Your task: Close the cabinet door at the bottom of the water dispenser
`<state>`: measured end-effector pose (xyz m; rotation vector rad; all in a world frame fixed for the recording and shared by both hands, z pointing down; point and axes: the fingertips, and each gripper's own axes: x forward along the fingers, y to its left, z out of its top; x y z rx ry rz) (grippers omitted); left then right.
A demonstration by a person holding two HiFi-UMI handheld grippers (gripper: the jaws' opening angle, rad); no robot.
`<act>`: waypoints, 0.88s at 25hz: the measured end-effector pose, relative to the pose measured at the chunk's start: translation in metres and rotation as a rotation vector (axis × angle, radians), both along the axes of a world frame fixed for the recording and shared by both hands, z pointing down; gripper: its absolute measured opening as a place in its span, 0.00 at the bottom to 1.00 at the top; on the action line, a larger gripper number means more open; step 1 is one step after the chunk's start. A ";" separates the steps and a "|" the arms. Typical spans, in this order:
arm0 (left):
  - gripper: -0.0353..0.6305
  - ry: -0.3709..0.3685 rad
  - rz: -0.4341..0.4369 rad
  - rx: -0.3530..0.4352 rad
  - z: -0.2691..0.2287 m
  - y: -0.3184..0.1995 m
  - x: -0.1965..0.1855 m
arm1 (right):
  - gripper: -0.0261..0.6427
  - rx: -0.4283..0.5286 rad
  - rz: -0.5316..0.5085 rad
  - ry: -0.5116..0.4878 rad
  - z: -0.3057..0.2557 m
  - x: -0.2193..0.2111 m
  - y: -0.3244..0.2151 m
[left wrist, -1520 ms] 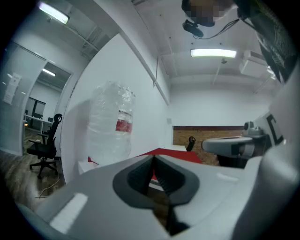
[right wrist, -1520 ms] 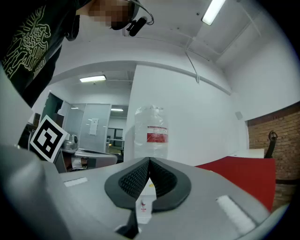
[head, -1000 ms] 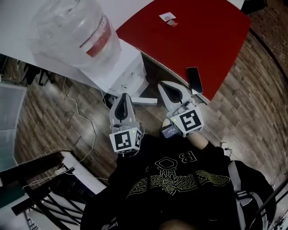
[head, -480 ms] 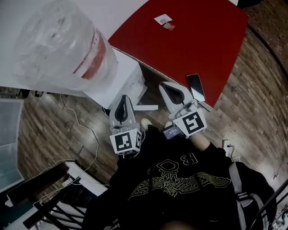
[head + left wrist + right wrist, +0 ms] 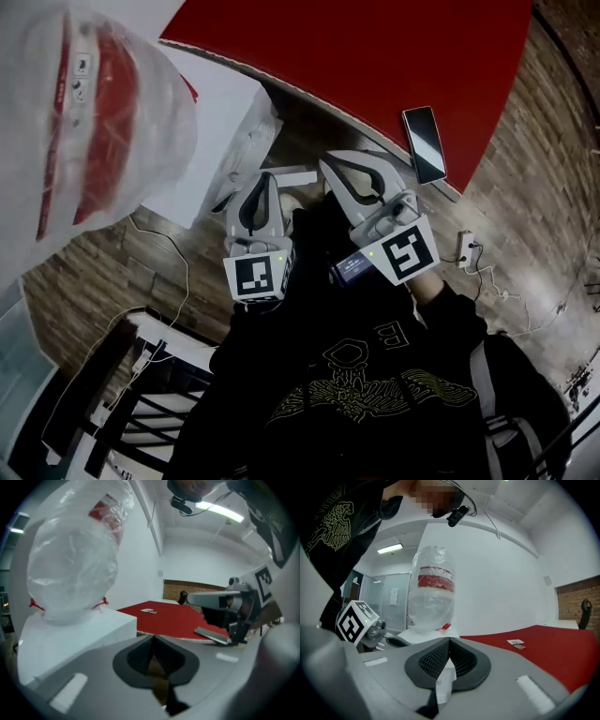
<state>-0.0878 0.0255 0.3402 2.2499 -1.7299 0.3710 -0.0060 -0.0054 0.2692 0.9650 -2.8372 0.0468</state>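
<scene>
1. Cabinet door (image 5: 298,176) juts open beneath the water dispenser (image 5: 225,112).
2. My left gripper (image 5: 266,178) and right gripper (image 5: 326,161) have jaws clenched, empty.
3. I should push squarely near its free edge.

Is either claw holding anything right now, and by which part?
Nothing is held. The left claw and the right claw are both shut, with nothing between the tips.

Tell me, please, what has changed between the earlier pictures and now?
The person has bent lower: the water bottle now looms large at the head view's left, and the left gripper and right gripper have come down beside the dispenser. Nothing was taken or released. Unchanged: both grippers shut and empty, the phone on the red table's edge.
</scene>
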 end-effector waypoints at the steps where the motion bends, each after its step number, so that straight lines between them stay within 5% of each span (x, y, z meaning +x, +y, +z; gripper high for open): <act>1: 0.06 -0.038 0.030 -0.016 0.018 -0.004 0.006 | 0.04 -0.014 -0.017 0.014 0.014 0.000 -0.001; 4: 0.06 -0.146 0.117 -0.098 0.092 -0.012 0.020 | 0.04 -0.041 -0.039 0.044 0.054 0.000 -0.009; 7: 0.06 -0.162 0.160 -0.279 0.178 -0.007 0.023 | 0.04 -0.103 -0.036 0.063 0.094 0.000 -0.008; 13: 0.06 -0.310 0.234 -0.504 0.304 0.019 0.019 | 0.04 -0.202 -0.084 0.101 0.166 -0.003 0.010; 22: 0.12 -0.462 0.454 -0.678 0.417 0.059 0.036 | 0.04 -0.279 -0.123 0.166 0.240 0.011 0.026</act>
